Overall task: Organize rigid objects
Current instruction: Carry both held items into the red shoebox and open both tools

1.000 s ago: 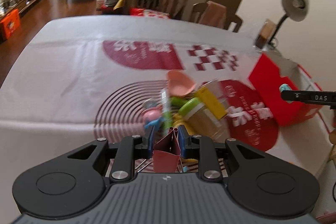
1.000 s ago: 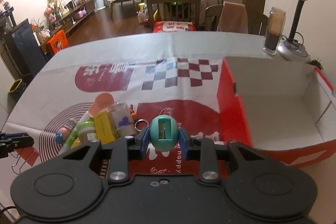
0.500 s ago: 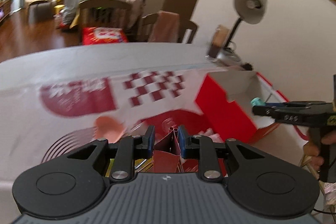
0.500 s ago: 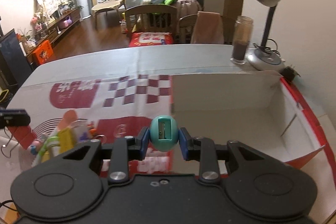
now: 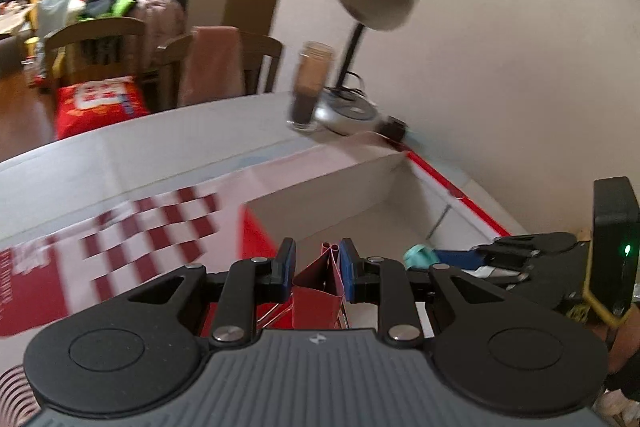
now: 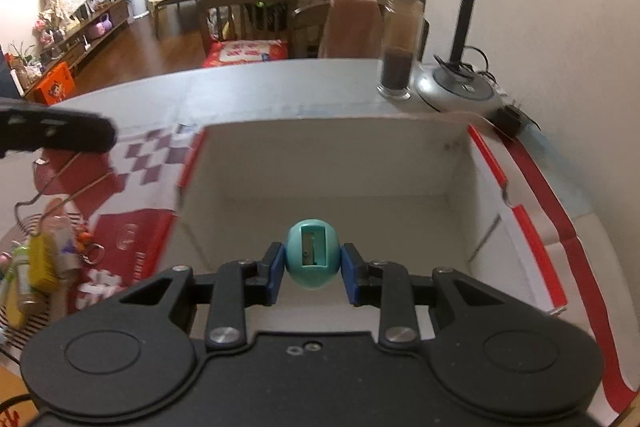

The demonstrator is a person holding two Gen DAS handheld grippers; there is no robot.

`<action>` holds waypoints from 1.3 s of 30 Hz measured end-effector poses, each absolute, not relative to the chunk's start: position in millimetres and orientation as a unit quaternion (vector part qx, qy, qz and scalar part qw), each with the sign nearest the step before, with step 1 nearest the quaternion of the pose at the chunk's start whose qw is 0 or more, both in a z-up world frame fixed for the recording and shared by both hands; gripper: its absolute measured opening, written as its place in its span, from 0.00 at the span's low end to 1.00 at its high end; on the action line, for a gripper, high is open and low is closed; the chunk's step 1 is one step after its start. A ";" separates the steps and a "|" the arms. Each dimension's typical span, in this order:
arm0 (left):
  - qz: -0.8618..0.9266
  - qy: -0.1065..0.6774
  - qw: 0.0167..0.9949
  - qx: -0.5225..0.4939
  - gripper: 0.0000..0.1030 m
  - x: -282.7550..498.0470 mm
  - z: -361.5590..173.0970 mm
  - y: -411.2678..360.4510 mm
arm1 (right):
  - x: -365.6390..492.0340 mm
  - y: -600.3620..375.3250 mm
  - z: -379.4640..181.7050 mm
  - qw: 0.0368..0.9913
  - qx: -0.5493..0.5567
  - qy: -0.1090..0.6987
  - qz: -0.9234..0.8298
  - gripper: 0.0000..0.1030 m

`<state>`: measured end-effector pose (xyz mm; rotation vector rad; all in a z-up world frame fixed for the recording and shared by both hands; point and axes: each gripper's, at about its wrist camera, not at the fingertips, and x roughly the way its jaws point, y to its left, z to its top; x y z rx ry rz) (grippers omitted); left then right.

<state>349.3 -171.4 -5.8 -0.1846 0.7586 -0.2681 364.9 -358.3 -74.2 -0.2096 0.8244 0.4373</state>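
Left gripper (image 5: 316, 269) clamped on a red binder clip (image 5: 320, 291), jaws narrow, blue pads pressing its folded steel from both sides, wire handles trailing back under the gripper body. Held in the air at the near left corner of the open box (image 5: 360, 187), white inside and red outside. Right gripper (image 6: 313, 273) likewise narrow, jaws squeezing a teal egg-shaped sharpener (image 6: 313, 259) with the blade slot facing the camera. Sharpener hanging over the empty white box floor, inside the walls as seen from the right wrist. Right gripper also visible from the left wrist, reaching in from the right edge, sharpener at its tip. On the table (image 6: 248, 87), left of the box, a heap of small things (image 6: 40, 263): a yellow block, a green piece, a key ring, blurred. Behind the box, a jar (image 6: 398, 55) with dark contents beside the lamp (image 6: 456, 83) base.
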 end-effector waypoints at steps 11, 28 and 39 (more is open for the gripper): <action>-0.153 0.435 0.886 -0.053 0.22 427.8 -67.5 -237.9 | 402.3 -388.8 -106.6 0.870 -0.120 0.440 0.187 0.29; -0.139 0.537 0.832 -0.016 0.22 470.1 -130.7 -266.4 | 420.9 -377.8 -139.5 0.825 -0.170 0.505 0.187 0.29; -0.139 0.568 0.810 -0.023 0.22 472.2 -140.4 -265.8 | 416.1 -381.4 -143.1 0.818 -0.168 0.517 0.187 0.30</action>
